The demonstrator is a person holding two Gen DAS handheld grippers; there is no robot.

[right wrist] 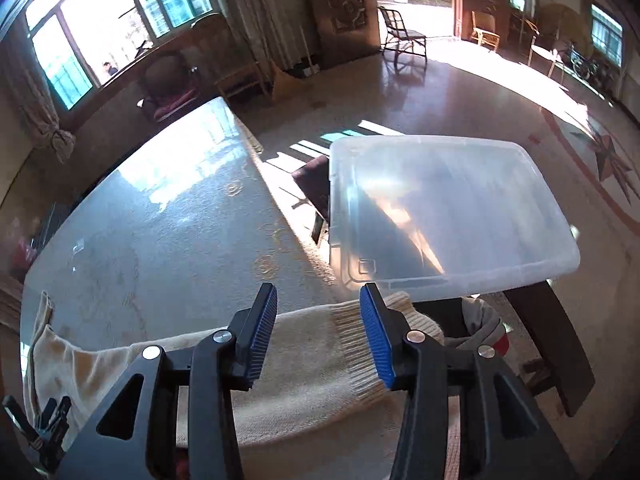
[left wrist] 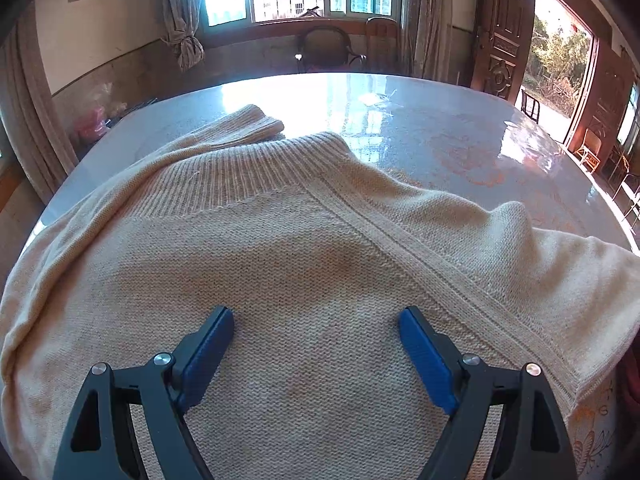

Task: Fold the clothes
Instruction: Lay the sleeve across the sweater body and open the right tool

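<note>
Knitwear, a cream sweater (left wrist: 280,264) spread on the table (left wrist: 460,136), looks soft, floppy and light, best pinched at its ribbed cuff (right wrist: 352,344) or hem; left gripper (left wrist: 316,354) and right gripper (right wrist: 318,336) both gape empty.

Cream knit sweater (left wrist: 304,264) spread flat on table, ribbed-cuff sleeve (right wrist: 320,344) outstretched.

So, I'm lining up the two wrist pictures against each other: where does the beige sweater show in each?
Left wrist view: the beige sweater fills the lower half, spread on the table, ribbed collar toward the window.
Right wrist view: only a sleeve with its ribbed cuff shows, at bottom centre, behind the fingers.
Shared landmark: the glossy patterned table and the barred window with its tied curtain beyond it.
</note>
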